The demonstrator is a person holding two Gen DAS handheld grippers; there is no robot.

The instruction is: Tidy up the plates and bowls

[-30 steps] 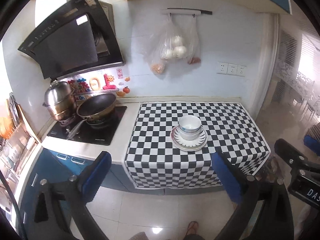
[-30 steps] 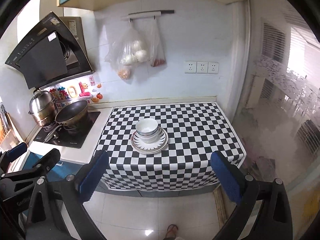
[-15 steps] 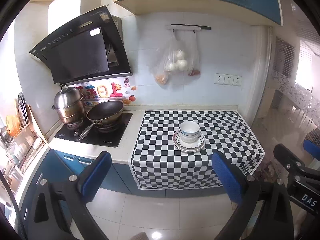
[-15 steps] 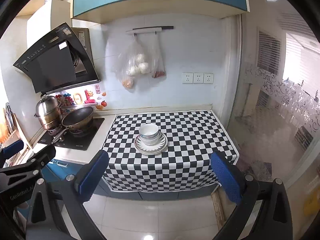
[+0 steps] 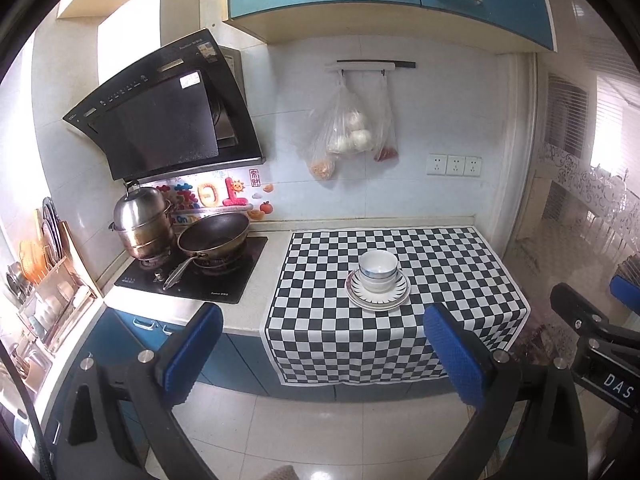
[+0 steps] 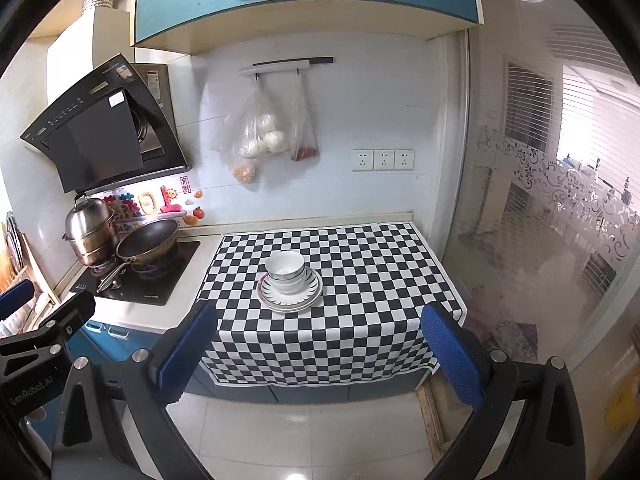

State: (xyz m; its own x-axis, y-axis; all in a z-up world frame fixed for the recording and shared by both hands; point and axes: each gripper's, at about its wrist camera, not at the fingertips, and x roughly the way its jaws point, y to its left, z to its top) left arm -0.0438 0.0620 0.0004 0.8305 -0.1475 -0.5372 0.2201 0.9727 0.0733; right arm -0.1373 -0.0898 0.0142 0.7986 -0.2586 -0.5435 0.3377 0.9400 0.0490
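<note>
Two grippers: both held back from the desk over the floor, empty, neither touching any dish.
Left gripper point(image 5: 320, 350): jaws spread wide, released, nothing between the blue pads.
Right gripper point(image 6: 320, 350): jaws likewise spread wide and released; its body also shows at the right edge of the left wrist view.
Change over the last second: both views have pulled back and tilted upward. The blue wall cupboards point(image 6: 304, 0) now fill the top of each view, where a second ago only their lower edge showed; the dishes look smaller and sit lower in the views.
Dishes unchanged: bowls point(image 5: 377, 270) stay nested on the plates point(image 5: 378, 296), same spot on the checkered cloth point(image 6: 360, 248).
Reading for the task: stacking looks finished; the retreat suggests either the end of the job or a look toward the cupboards as a storage place. Cannot tell which.
Location of stack: near the middle of the cloth on the desk, well right of the hob with the frying pan point(image 5: 214, 234) and steel pot point(image 5: 142, 220).
Orientation: bowls open upward, plates flat.
Long axis: vertical through the stack; round in plan, so no sideways heading.
</note>
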